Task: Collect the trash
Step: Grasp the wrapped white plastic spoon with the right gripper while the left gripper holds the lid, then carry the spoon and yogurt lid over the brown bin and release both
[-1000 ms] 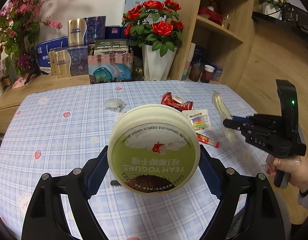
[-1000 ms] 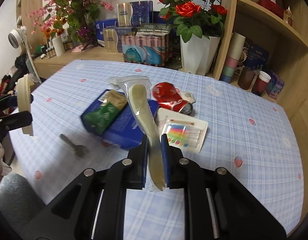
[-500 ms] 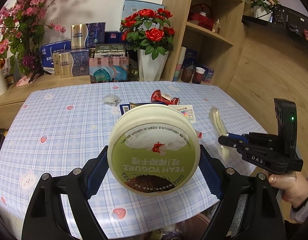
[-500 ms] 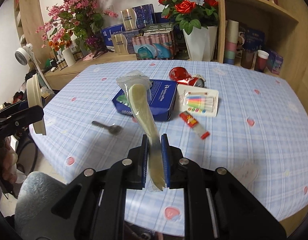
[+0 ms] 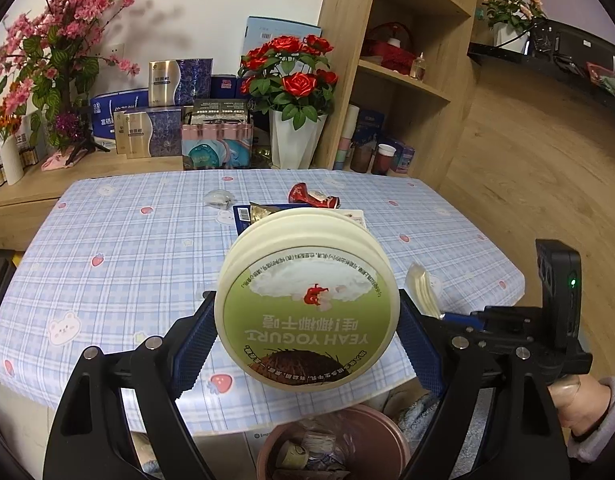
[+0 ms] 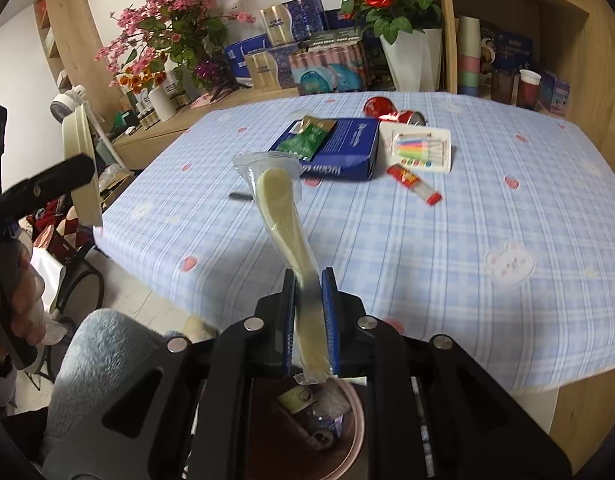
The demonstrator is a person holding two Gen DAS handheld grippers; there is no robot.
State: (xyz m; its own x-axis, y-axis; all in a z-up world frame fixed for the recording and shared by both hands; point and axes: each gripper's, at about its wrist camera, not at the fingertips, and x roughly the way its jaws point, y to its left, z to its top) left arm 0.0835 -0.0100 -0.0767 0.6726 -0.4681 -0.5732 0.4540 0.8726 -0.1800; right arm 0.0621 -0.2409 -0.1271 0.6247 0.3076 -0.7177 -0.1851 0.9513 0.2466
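Observation:
My left gripper (image 5: 307, 340) is shut on a round cream yogurt tub (image 5: 307, 300) with a green label, held just off the table's near edge above a brown trash bin (image 5: 339, 444). My right gripper (image 6: 309, 312) is shut on a cream plastic spoon in a clear wrapper (image 6: 285, 224), also held over the bin (image 6: 347, 432), which holds several pieces of trash. The right gripper with the spoon (image 5: 423, 292) shows at the right of the left wrist view. The tub (image 6: 81, 164) shows edge-on at the left of the right wrist view.
On the checked tablecloth (image 6: 447, 240) lie a blue box (image 6: 343, 148) with a green sachet (image 6: 307, 138), a candle pack (image 6: 421, 148), a red tube (image 6: 413, 182), a crushed red can (image 6: 391, 112) and a crumpled wrapper (image 5: 217, 198). A grey fluffy seat (image 6: 95, 364) is beside the bin.
Both grippers have pulled back from the table towards its near edge, carrying the tub and the spoon. The trash bin has come into view below them.

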